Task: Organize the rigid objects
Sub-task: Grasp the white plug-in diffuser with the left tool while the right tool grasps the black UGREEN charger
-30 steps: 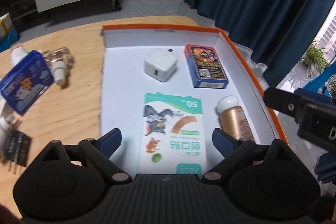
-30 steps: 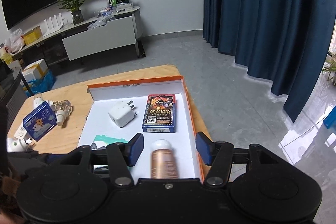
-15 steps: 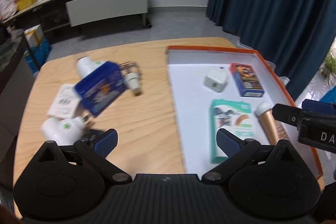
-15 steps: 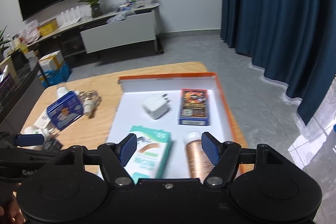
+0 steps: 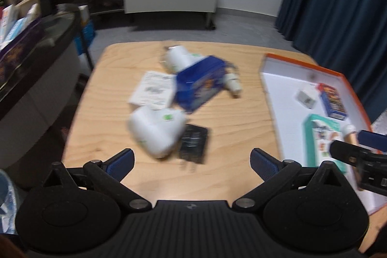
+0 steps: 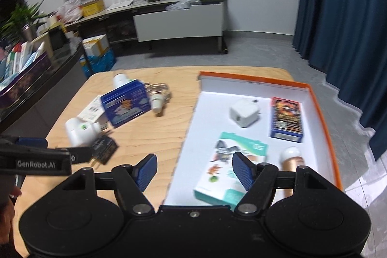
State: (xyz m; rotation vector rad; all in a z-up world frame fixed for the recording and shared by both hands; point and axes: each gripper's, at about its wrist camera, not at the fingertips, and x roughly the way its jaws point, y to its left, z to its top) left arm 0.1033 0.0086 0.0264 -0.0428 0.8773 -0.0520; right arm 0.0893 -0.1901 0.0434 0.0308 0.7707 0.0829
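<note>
We hold the left gripper (image 5: 191,158) wide open, empty, over the loose pile mid-desk (image 5: 232,142): blue tin (image 5: 198,86), white plug-in units (image 5: 157,129), black adapter (image 5: 193,144). Right gripper (image 6: 193,171), empty, jaws apart, hovers at the orange-rimmed tray (image 6: 321,110), which holds white charger (image 6: 244,113), card box (image 6: 286,117), plaster box (image 6: 227,158), bottle (image 6: 292,158).

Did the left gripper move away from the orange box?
Yes. The left gripper swung left: a second ago it was over the orange box, and now it is over the wooden table by the loose items.
</note>
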